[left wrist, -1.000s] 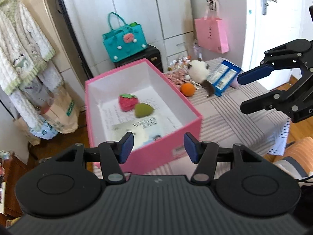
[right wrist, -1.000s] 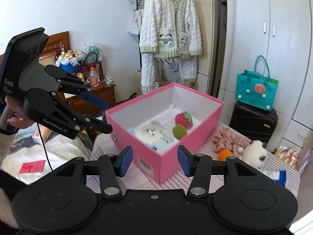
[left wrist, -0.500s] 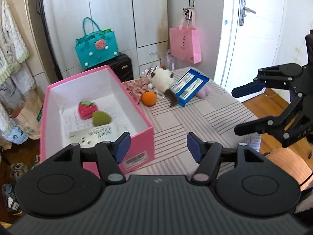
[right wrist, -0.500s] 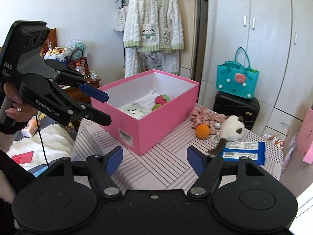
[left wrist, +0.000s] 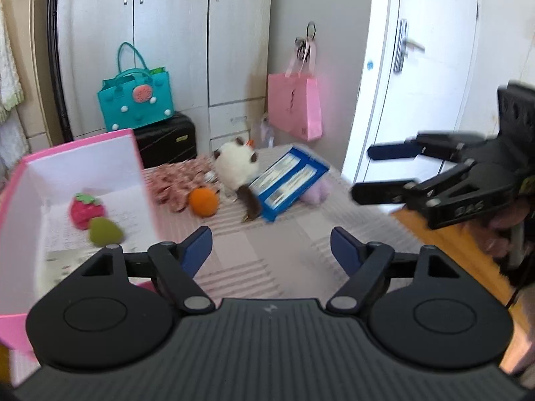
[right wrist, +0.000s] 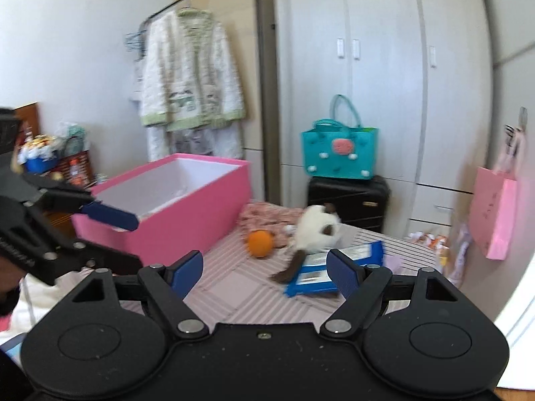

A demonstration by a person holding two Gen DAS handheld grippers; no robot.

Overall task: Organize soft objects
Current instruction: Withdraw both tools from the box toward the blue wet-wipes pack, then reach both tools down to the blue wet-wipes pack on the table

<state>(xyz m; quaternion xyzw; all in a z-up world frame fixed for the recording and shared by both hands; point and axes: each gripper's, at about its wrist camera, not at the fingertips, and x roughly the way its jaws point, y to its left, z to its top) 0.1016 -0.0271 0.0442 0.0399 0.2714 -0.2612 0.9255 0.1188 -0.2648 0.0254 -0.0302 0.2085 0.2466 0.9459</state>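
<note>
Left wrist view gives us the soft toys: a white plush cat (left wrist: 235, 166) and an orange ball (left wrist: 203, 202) lying on the striped tablecloth (left wrist: 294, 234) beside the pink box (left wrist: 83, 157), which holds a strawberry (left wrist: 86, 210) and a green piece (left wrist: 104, 231). Our left gripper (left wrist: 271, 245) and right gripper (right wrist: 264, 269) have just been opening; both hover empty.

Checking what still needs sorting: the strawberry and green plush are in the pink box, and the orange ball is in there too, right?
Not quite. The orange ball lies on the striped table beside the pink box, as the left wrist view shows. The strawberry and green plush are inside.
</note>
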